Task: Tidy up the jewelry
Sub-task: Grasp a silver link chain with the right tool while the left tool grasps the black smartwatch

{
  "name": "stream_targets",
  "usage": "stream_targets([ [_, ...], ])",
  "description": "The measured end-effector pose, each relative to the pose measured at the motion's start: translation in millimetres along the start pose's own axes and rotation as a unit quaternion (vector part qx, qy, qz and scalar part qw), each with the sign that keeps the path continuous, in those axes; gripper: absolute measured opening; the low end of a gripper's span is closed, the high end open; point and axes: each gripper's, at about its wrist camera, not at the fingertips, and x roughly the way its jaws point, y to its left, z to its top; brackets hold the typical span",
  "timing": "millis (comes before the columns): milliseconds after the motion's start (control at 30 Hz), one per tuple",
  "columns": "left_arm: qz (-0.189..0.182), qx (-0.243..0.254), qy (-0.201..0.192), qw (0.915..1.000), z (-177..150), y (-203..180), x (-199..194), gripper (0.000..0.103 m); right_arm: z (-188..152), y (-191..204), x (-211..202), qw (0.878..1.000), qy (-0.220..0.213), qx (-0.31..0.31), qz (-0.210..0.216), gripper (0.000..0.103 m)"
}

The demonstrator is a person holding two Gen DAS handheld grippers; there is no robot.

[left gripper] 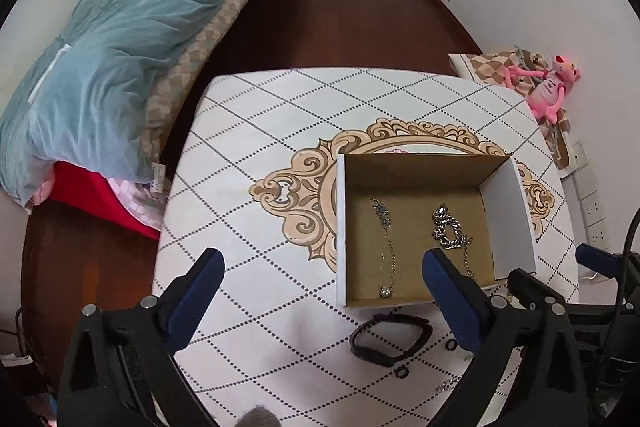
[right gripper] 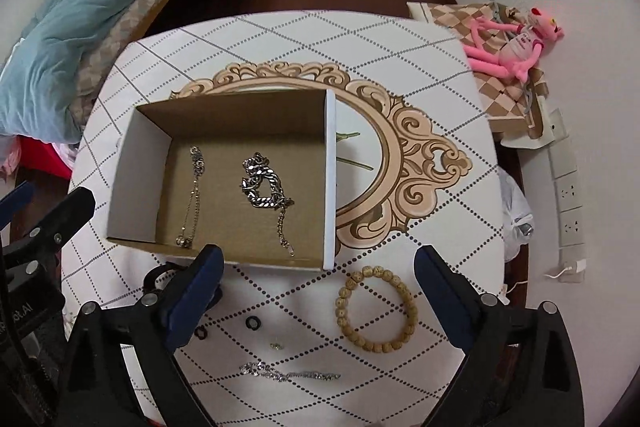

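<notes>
Nearest the lens in each wrist view stands a gripper with its blue-padded jaws spread wide and nothing between them: the left gripper (left gripper: pixel 322 301) hangs over the desk's near part, just before the box's near left corner, and the right gripper (right gripper: pixel 318 295) hangs before the box's near right corner.

Beyond them, the desk (left gripper: pixel 256 147) carries a white cloth with dotted diamonds and a tan scroll frame, and the open cardboard box (right gripper: pixel 330 179) sits on that frame. Left of the box, beside the desk, a bed bears a blue-green quilt (left gripper: pixel 120 59). Off to the far right of the box, a pink plush toy (right gripper: pixel 516 43) lies on checked fabric.

Inside the box, a heavy silver chain (right gripper: pixel 262 183) lies bunched near the middle of the floor, and a thin silver necklace (right gripper: pixel 192 195) runs front to back along the left side.

Before the box's near wall, a wooden bead bracelet (right gripper: pixel 378 309) lies flat on the desk, toward the right corner. A black band (left gripper: pixel 390 341) lies before the near wall as well. A sparkling silver strand (right gripper: pixel 290 373) lies nearer still. Two small black rings (right gripper: pixel 252 323) sit between that strand and the box.
</notes>
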Motion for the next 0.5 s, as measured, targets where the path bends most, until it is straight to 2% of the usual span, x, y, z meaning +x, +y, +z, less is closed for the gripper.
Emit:
stream_targets([
  [500,0.001,-0.012,-0.057,0.9983,-29.2,6.3,-83.7,0.101,-37.4,4.1,-93.0,0.996,-0.086,0.003,-0.004,0.097],
])
